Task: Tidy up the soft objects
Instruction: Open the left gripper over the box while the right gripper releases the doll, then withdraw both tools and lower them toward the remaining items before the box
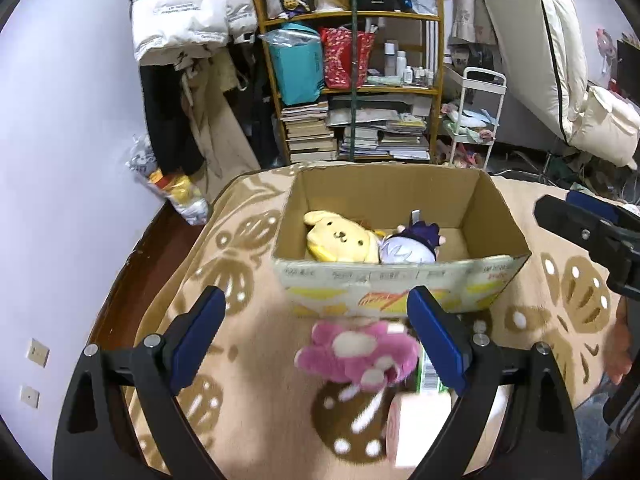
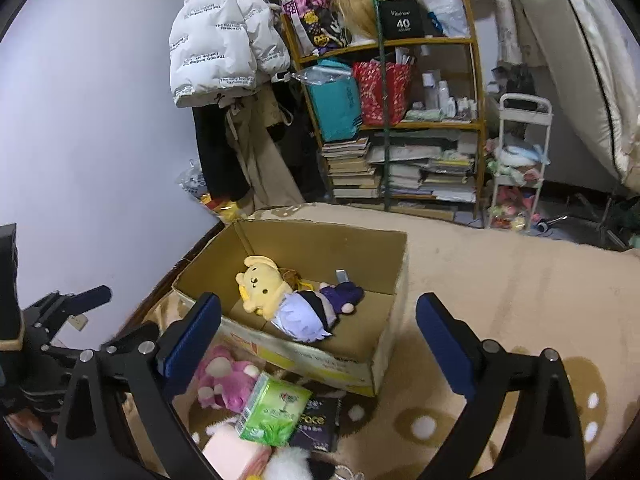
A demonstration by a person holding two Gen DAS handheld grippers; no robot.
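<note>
Hovering with jaws spread, left gripper (image 1: pixel 316 336) and right gripper (image 2: pixel 320 344) hold nothing. Pink plush (image 1: pixel 356 354) lies on blanket (image 1: pixel 248 320), just outside cardboard box (image 1: pixel 400 280); yellow plush (image 1: pixel 342 240) and purple-haired doll (image 1: pixel 408 248) lie inside.

One cardboard box (image 2: pixel 384 356) is seen, two plush toys inside at twelve o'clock: yellow dog (image 2: pixel 262 286) and purple doll (image 2: pixel 308 312); one pink plush (image 1: pixel 356 354) outside.

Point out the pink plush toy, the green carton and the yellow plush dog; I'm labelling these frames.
Pink plush toy (image 1: pixel 356 354): left wrist view, on its fuzzy body.
Green carton (image 2: pixel 274 412): right wrist view, on its printed face.
Yellow plush dog (image 1: pixel 342 240): left wrist view, on its face.
</note>
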